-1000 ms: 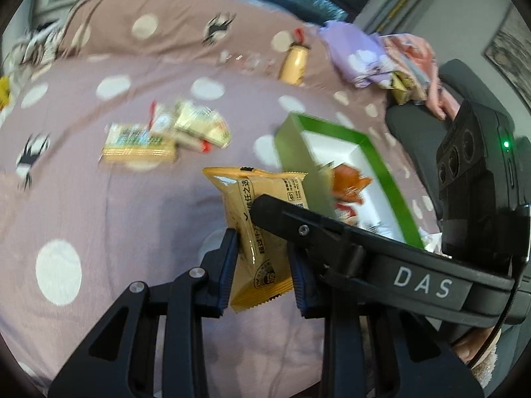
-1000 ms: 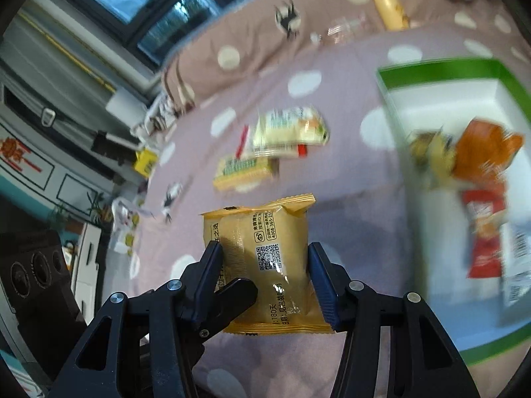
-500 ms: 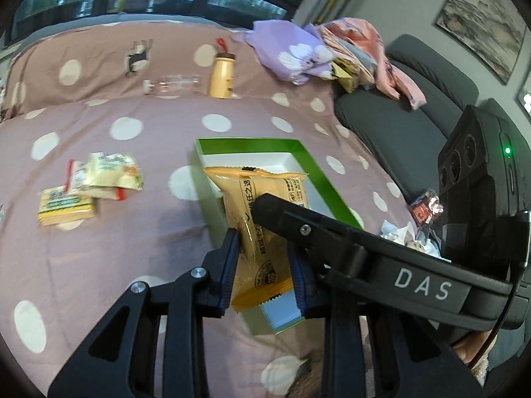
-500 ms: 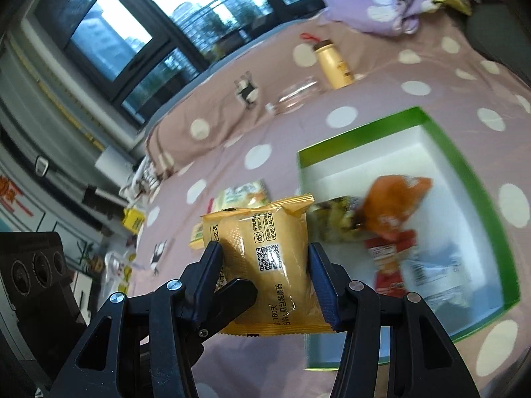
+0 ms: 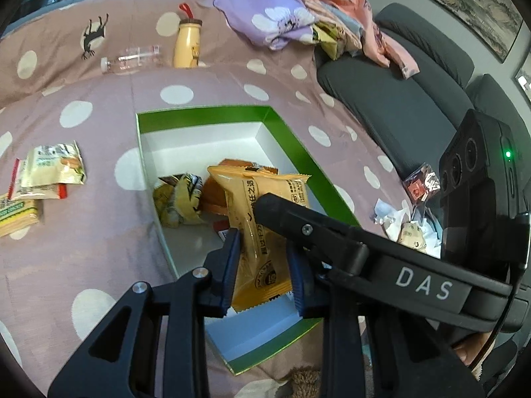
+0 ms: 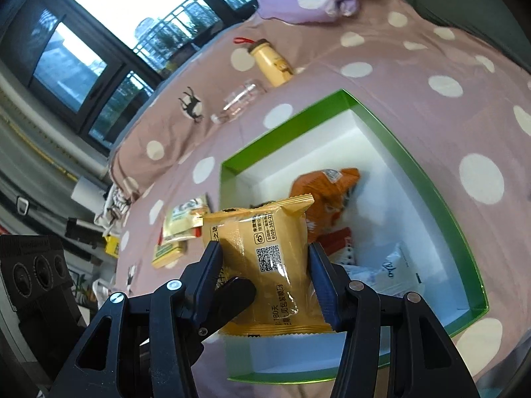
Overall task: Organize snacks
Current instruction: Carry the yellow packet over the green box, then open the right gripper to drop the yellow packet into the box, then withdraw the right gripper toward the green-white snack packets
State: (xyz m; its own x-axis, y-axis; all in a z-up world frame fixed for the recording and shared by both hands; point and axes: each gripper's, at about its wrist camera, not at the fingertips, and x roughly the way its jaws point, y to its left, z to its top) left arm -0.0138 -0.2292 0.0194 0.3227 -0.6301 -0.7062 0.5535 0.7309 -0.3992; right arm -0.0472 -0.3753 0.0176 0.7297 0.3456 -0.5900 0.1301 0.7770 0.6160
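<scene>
Snack packet (image 5: 262,232), orange-yellow and sealed, hangs over the green-rimmed box (image 5: 292,146) as we carry it in, both tools clamped on the one packet. Our left hand-held gripper (image 5: 262,275) pinches its lower half flat between the pads; our right hand-held gripper (image 6: 265,265) holds it across its width, so it rides upright and cannot swing. We judge the two-sided hold is there to keep the slippery film steady for a clean drop. Below, an orange bag (image 6: 327,192), a crumpled yellow wrapper (image 5: 179,199) and a white pack (image 6: 395,272) fill the middle of the box, while the far end and near corner stay bare white. Three more packets (image 5: 49,172) wait on the dotted bedspread (image 5: 99,232), well apart from the box's left wall.
</scene>
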